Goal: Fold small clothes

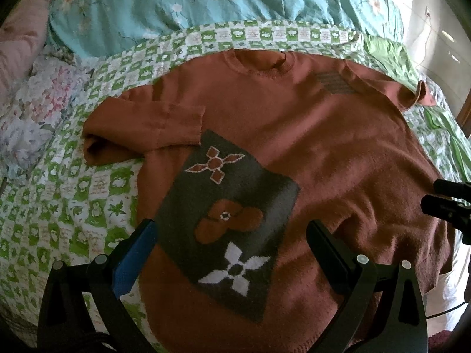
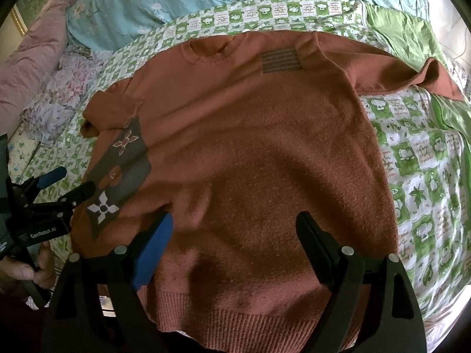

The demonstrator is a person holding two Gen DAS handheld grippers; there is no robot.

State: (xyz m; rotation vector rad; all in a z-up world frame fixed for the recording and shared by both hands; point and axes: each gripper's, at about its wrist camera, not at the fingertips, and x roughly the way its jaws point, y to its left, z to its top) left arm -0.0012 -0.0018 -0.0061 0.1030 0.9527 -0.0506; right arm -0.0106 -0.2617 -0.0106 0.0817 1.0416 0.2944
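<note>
A rust-orange knitted sweater (image 1: pixel 323 147) lies flat, front up, on the bed, collar away from me; it also shows in the right wrist view (image 2: pixel 265 153). It has a dark grey panel (image 1: pixel 229 214) with flower motifs. Its left sleeve (image 1: pixel 147 126) is folded in across the chest. Its right sleeve (image 2: pixel 406 73) stretches out to the right. My left gripper (image 1: pixel 232 235) is open and empty above the grey panel. My right gripper (image 2: pixel 235 226) is open and empty above the lower body near the ribbed hem (image 2: pixel 235 314). The left gripper (image 2: pixel 73 182) also shows at the right wrist view's left edge.
A green-and-white checked sheet (image 1: pixel 73 200) covers the bed. A turquoise floral quilt (image 1: pixel 206 3) lies along the far side. A pink pillow (image 1: pixel 20 38) and a floral cloth (image 1: pixel 38 111) sit at the far left. The bed's edge is at the right (image 1: pixel 459 264).
</note>
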